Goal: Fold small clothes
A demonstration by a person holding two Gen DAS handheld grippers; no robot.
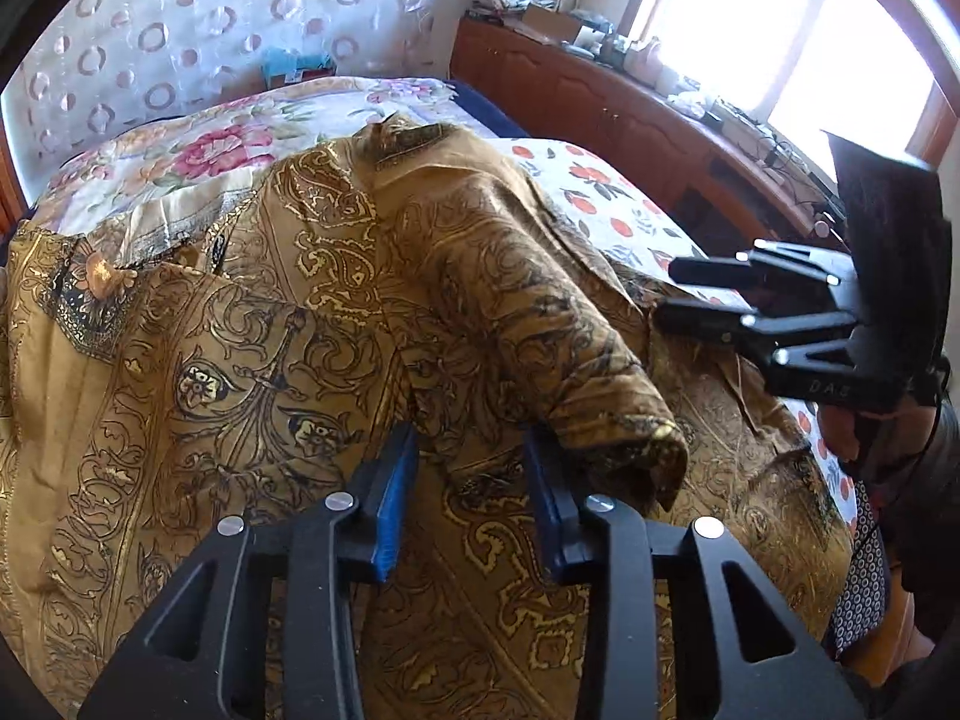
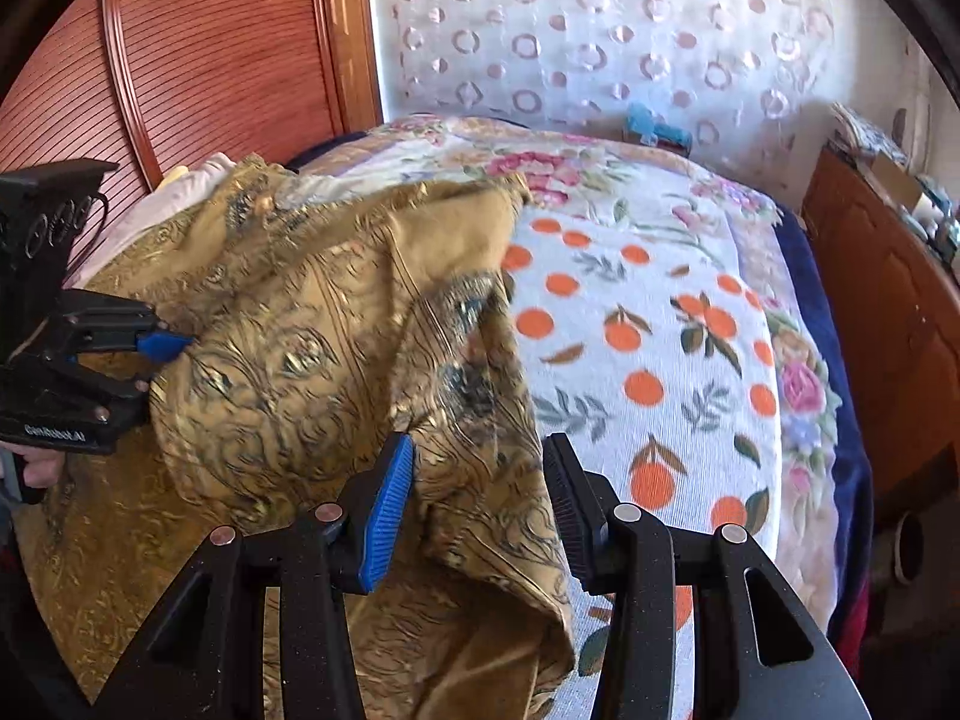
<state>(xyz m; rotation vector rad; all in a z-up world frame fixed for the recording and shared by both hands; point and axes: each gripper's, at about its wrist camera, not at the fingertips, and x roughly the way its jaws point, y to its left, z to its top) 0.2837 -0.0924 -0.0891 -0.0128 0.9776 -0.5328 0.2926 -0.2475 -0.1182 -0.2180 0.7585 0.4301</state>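
Observation:
A mustard-gold garment [image 1: 300, 300] with dark paisley print lies rumpled across the bed. One sleeve [image 1: 600, 396] forms a raised ridge ending in a cuff. My left gripper [image 1: 470, 432] stands over the garment's near part, its jaws apart, with a fold of cloth between the blue pads [image 1: 393, 504] and no visible pinch. From the right wrist the left gripper [image 2: 165, 363] sits at the garment's [image 2: 288, 372] left edge. My right gripper [image 2: 480, 441] is open astride the sleeve fold [image 2: 480, 540], with a gap beside each pad. The left wrist view shows the right gripper [image 1: 667, 294] at the cloth's right edge.
The bed is covered by a white blanket with orange fruit print [image 2: 660, 360] over a floral quilt [image 1: 210, 144]. A wooden cabinet [image 1: 600, 108] with clutter runs under the bright window. A ribbed wooden headboard [image 2: 210, 60] stands at the left. A hand [image 2: 42, 468] holds the left gripper's handle.

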